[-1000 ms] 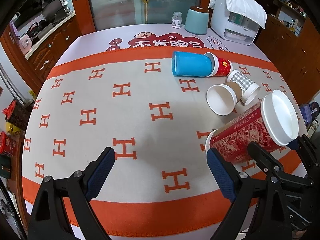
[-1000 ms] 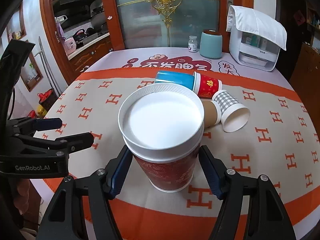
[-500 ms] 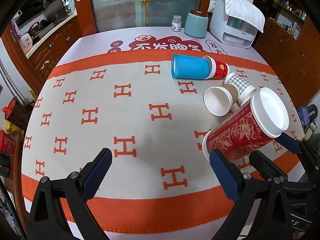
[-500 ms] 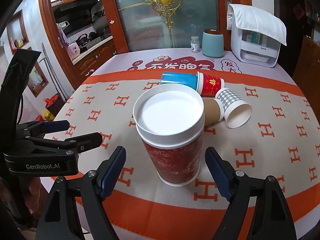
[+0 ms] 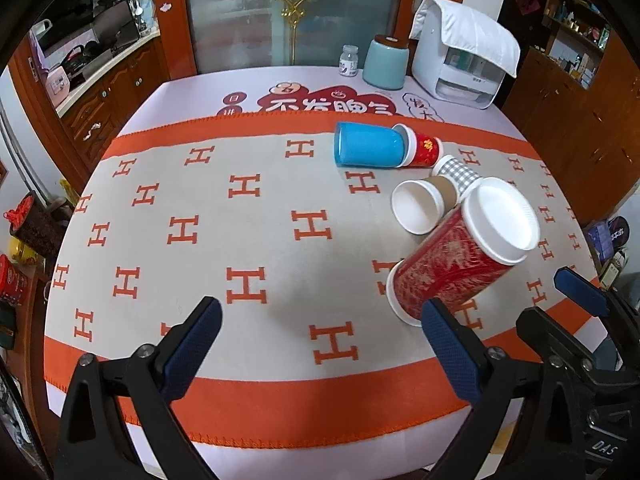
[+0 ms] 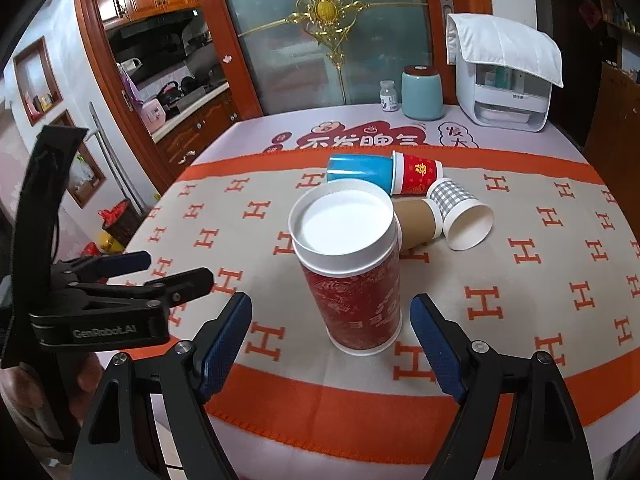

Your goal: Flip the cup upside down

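Note:
A tall red paper cup (image 6: 354, 276) stands upside down on the H-patterned cloth (image 6: 520, 280), rim on the cloth, white base up. It also shows in the left wrist view (image 5: 452, 264). My right gripper (image 6: 330, 340) is open, its pads on either side of the cup and a little nearer than it, not touching. My left gripper (image 5: 316, 344) is open and empty over the cloth, left of the cup; it also shows in the right wrist view (image 6: 120, 280).
Behind the red cup lie a blue cup (image 6: 360, 170), a small red cup (image 6: 416, 172), a brown cup (image 6: 420, 220) and a checked cup (image 6: 460, 212), all on their sides. A teal jar (image 6: 422, 92), a small bottle (image 6: 389, 96) and a white appliance (image 6: 504, 92) stand at the back.
My right gripper has opened, let go of the red cup and pulled back from it. The cup now stands free on the cloth. My left gripper has drawn back a little.

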`<control>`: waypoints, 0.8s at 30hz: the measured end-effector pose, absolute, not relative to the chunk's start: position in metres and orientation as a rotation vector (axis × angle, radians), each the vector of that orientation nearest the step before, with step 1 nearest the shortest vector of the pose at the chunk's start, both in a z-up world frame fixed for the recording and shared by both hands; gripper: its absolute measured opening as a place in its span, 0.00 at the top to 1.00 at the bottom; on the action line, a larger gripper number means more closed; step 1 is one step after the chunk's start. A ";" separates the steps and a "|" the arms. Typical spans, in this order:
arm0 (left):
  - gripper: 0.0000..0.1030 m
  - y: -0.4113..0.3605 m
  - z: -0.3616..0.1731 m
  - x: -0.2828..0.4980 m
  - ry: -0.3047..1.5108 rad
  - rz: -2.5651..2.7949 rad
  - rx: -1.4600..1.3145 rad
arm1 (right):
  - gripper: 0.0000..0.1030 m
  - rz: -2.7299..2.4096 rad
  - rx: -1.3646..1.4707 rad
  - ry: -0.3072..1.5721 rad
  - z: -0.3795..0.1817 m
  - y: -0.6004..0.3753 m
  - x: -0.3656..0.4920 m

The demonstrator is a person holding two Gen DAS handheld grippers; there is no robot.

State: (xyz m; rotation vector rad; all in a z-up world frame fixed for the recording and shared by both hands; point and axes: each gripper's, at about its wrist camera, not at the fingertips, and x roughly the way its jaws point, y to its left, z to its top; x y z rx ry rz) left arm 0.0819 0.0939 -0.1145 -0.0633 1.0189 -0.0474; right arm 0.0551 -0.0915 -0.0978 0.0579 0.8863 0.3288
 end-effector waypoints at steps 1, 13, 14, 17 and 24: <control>0.01 0.092 -0.111 0.078 1.007 -0.050 -0.064 | 0.20 0.331 0.057 0.880 -0.093 -0.092 0.050; 0.01 0.071 -0.072 0.049 0.954 -0.100 -0.092 | 0.18 0.332 0.121 0.845 -0.040 -0.119 0.005; 0.01 0.070 -0.069 0.047 0.950 -0.101 -0.093 | 0.18 0.331 0.125 0.844 -0.035 -0.122 0.002; 0.01 0.064 -0.058 0.041 0.933 -0.100 -0.095 | 0.18 0.330 0.138 0.844 -0.024 -0.129 -0.005; 0.01 0.052 -0.039 0.032 0.906 -0.092 -0.095 | 0.17 0.311 0.173 0.848 0.006 -0.149 -0.018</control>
